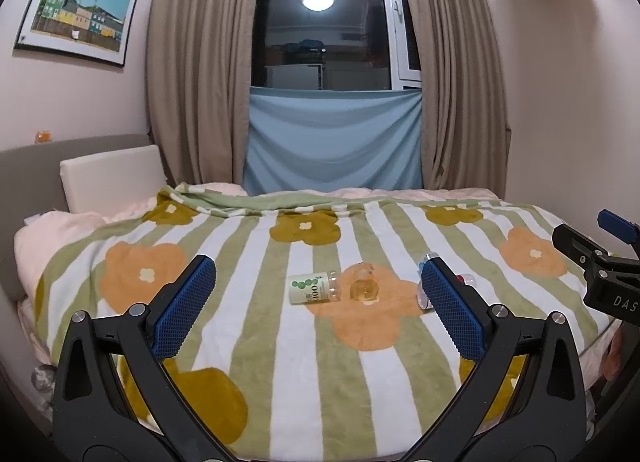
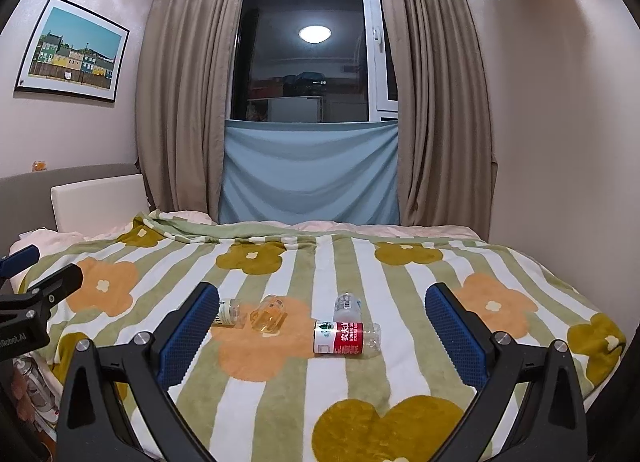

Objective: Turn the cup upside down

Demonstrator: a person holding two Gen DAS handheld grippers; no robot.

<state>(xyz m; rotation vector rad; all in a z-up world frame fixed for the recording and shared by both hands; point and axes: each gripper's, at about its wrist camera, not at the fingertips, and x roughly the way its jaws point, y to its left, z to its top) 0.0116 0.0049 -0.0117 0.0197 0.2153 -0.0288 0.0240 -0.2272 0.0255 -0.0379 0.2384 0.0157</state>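
Observation:
A small clear cup (image 1: 363,283) lies on its side on the flowered blanket (image 1: 280,342), its mouth toward me. It also shows in the right wrist view (image 2: 269,316). My left gripper (image 1: 318,294) is open and empty, hovering short of the cup, which sits between its blue pads. My right gripper (image 2: 322,326) is open and empty, with the cup just inside its left pad (image 2: 188,338). The right gripper body (image 1: 608,274) shows at the right edge of the left wrist view.
A green-labelled clear bottle (image 1: 314,288) lies left of the cup. A red-labelled bottle (image 2: 346,338) and a smaller clear bottle (image 2: 346,304) lie to its right. A white pillow (image 1: 114,178) stands at the headboard. Curtains (image 1: 200,74) and a window lie beyond.

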